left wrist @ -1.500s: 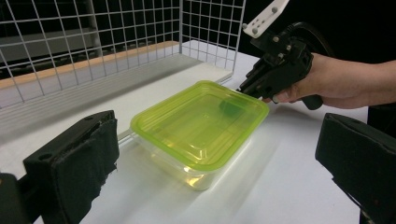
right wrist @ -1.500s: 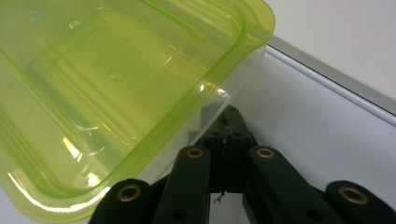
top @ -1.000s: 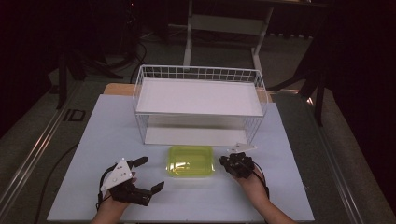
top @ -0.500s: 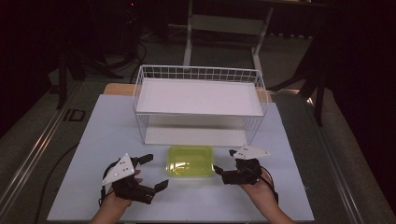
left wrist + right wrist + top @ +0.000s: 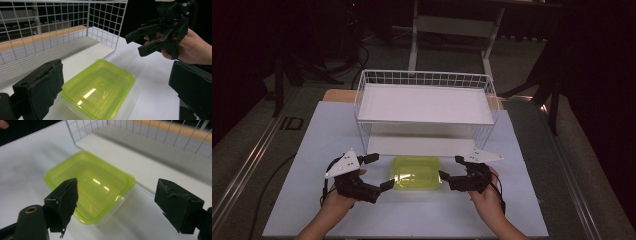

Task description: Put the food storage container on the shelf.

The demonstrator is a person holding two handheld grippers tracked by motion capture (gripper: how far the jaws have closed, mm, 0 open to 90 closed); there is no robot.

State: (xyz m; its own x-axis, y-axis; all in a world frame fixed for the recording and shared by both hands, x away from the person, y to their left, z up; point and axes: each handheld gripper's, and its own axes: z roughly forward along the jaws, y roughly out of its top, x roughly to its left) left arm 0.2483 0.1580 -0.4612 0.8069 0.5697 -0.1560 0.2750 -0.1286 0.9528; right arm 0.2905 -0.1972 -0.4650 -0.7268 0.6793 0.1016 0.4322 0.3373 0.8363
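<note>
— While both hands hover low over the white table (image 5: 302,150), where does the green box sit?
— The green box (image 5: 416,173) lies flat on the table between the two tools, just in front of the wire rack (image 5: 424,105); its yellow-green lid faces up; a clear base shows under the rim in the right gripper view

— And the left gripper?
— The left gripper (image 5: 379,172) is just left of the box, jaws spread wide and pointing toward it; in the left gripper view the box lies between and beyond the two black pads, neither pad pressing on it

— The right one?
— The right gripper (image 5: 451,169) is at the box's right edge; its jaws have just been opening and now stand well apart; in its own view the box's corner lies below the gap, untouched by either pad; nothing is held

— The rack itself?
— White wire, with a white shelf inside; it stands upright behind the box
</note>
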